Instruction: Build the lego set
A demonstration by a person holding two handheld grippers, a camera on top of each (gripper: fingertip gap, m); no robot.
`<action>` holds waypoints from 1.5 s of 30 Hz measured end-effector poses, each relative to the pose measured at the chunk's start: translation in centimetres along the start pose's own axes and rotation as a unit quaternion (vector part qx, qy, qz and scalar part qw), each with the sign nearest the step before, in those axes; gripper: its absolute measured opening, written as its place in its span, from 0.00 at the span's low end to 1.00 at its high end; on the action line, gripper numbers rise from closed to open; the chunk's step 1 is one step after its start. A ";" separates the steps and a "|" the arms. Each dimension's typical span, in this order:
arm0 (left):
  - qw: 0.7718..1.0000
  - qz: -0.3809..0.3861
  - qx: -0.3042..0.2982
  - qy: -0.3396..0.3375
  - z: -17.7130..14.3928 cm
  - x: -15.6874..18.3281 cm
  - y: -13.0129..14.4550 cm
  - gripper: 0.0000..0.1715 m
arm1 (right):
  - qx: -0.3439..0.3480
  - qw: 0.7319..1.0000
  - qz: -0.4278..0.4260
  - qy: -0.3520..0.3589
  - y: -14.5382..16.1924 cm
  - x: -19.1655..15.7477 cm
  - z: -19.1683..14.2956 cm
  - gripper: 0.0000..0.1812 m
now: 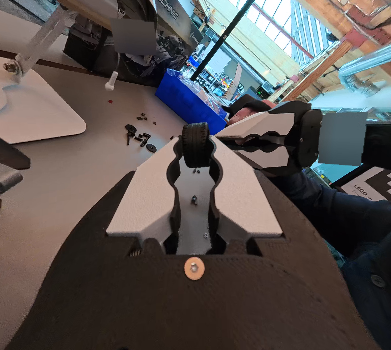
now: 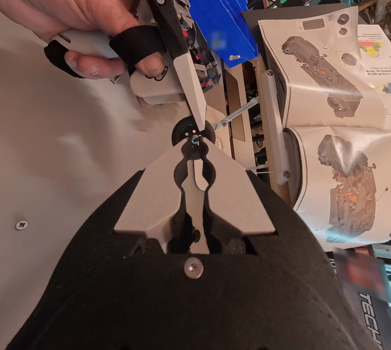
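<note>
A pale table (image 1: 53, 181) carries everything. On its far side a blue bin (image 1: 190, 105) sits beside a dark set box (image 1: 169, 14), and an open instruction booklet (image 2: 330, 90) is clipped on a white stand (image 1: 38, 111) at the left of the left wrist view.

The left gripper (image 1: 195, 143) fills the near part of its own view, its white-faced fingers clenched on a black wheel (image 1: 195, 145), tread against both pads, held above the table. In the right wrist view the same wheel (image 2: 193, 134) shows its hub side on, with the left gripper's finger lying across its rim and a person's hand (image 2: 74, 12) on the handle.

The right gripper (image 2: 195, 143) meets the wheel at its hub; its tips are pinched nearly together around a small light-blue pin (image 2: 194, 140) at the hub's centre hole.

Loose black pieces (image 1: 139, 134) lie scattered on the table beyond the left gripper, with a tiny red piece (image 1: 109, 101) farther back.
</note>
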State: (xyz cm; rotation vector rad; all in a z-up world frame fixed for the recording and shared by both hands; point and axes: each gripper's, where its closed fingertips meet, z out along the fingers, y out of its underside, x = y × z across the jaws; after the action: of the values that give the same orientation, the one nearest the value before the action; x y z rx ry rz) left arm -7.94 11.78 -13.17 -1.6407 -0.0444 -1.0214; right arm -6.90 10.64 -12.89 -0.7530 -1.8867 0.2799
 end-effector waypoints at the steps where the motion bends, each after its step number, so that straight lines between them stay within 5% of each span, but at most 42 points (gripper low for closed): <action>1: 1.000 0.001 0.000 -0.002 0.0 0.0 0.0 0.11 | -0.001 1.000 -0.001 0.001 0.0 0.0 0.0 0.02; 45: 1.000 0.021 -0.014 0.003 0.1 0.4 0.2 0.11 | 0.024 0.999 -0.006 -0.027 -0.5 -0.5 -0.5 0.02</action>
State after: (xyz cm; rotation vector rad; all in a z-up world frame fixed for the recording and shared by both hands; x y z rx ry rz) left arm -7.55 11.58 -13.02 -1.6570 0.0066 -0.9987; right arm -6.57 9.88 -12.77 -0.7074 -1.9287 0.3387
